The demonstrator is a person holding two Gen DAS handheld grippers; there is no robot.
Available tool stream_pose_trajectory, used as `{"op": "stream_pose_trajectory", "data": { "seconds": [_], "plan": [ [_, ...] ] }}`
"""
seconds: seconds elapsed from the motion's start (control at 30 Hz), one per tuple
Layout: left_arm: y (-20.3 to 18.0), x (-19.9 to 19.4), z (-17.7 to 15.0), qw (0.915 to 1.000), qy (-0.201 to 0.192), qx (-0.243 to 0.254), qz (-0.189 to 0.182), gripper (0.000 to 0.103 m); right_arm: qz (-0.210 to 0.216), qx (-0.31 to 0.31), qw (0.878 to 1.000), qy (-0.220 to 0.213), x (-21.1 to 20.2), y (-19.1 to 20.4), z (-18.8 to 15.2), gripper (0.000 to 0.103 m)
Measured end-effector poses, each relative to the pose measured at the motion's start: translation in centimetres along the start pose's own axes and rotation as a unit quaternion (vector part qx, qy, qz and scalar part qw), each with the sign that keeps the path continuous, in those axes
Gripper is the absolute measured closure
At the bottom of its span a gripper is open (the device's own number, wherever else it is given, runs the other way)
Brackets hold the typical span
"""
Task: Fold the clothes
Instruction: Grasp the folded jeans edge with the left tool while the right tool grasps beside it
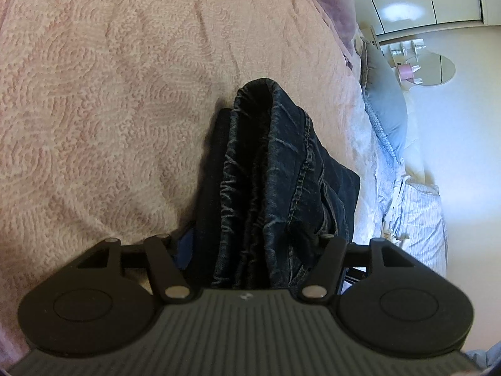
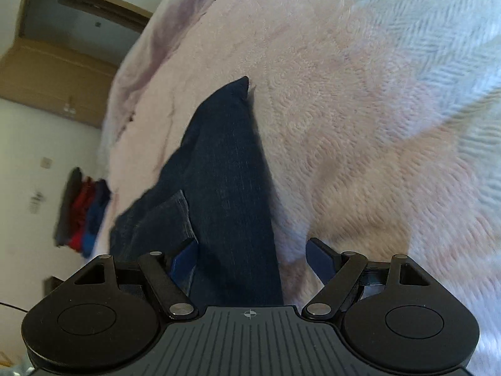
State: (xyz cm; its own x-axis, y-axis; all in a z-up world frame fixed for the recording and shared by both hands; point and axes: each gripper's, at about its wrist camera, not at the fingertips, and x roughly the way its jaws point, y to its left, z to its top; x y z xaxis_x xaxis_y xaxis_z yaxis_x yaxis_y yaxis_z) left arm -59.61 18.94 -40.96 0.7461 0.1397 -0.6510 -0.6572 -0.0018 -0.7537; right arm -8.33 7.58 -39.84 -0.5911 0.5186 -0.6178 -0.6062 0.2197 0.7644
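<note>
**Operator:** Looking past both of my grippers, the biggest thing I see is the bed, covered by a pink textured bedspread (image 1: 109,100) that fills nearly everything ahead of and beside each gripper.

**Observer:** And the clothing?

**Operator:** Dark blue jeans (image 1: 275,172). On the left wrist camera they rise straight ahead of the left gripper (image 1: 250,244) as a bunched stack of folds, stitched seams showing, with the top edge curling over just in front. The bundle sits between the fingers, but the tips are buried in denim and only a bit of blue pad shows on the left side, so I cannot tell whether that gripper is clamped or just around the cloth.

**Observer:** The right side?

**Operator:** On the right wrist camera the jeans run forward from the right gripper (image 2: 253,250) as a long smooth panel ending in a point, lying on the bedspread. A hemmed flap lies to the left of it. The right gripper's fingers stand apart: the left finger touches the denim, the right finger (image 2: 319,258) is clear of it, over pink bedspread.

**Observer:** Anything smaller?

**Operator:** Right of the left gripper, a grey pillow (image 1: 385,106). Far left of the right gripper, blurred red and blue clothes (image 2: 83,210) beyond the bed's edge.
</note>
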Motion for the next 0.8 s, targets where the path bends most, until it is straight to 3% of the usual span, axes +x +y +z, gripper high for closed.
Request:
{"op": "stream_pose_trajectory", "data": {
  "seconds": [0.17,0.2,0.23,0.43,0.63,0.8],
  "plan": [
    [-0.6,0.7,-0.1,0.9999,-0.009,0.002,0.006,0.049,0.041,-0.013,0.999,0.03,1.1,0.3,0.8,0.026],
    [-0.6,0.6,-0.2,0.9999,-0.011,0.002,0.006,0.053,0.044,-0.021,0.998,0.038,1.6,0.7,0.9,0.043],
    [-0.7,0.6,-0.2,0.9999,-0.013,0.002,0.007,0.057,0.035,-0.03,0.998,0.045,2.2,1.2,0.9,0.052],
    [-2.2,-0.3,-0.6,0.9996,-0.022,0.012,0.015,0.073,0.016,-0.014,0.999,0.044,1.7,3.1,0.8,0.075],
    [-4.3,-3.0,-1.2,0.999,-0.042,-0.001,0.016,0.078,0.0,-0.003,0.999,0.038,-0.2,6.8,0.9,0.08],
    [-6.2,-9.2,-2.2,0.9962,-0.084,-0.02,0.011,0.078,0.014,-0.008,0.999,0.05,-1.2,12.1,1.4,0.08]
  ]
}}
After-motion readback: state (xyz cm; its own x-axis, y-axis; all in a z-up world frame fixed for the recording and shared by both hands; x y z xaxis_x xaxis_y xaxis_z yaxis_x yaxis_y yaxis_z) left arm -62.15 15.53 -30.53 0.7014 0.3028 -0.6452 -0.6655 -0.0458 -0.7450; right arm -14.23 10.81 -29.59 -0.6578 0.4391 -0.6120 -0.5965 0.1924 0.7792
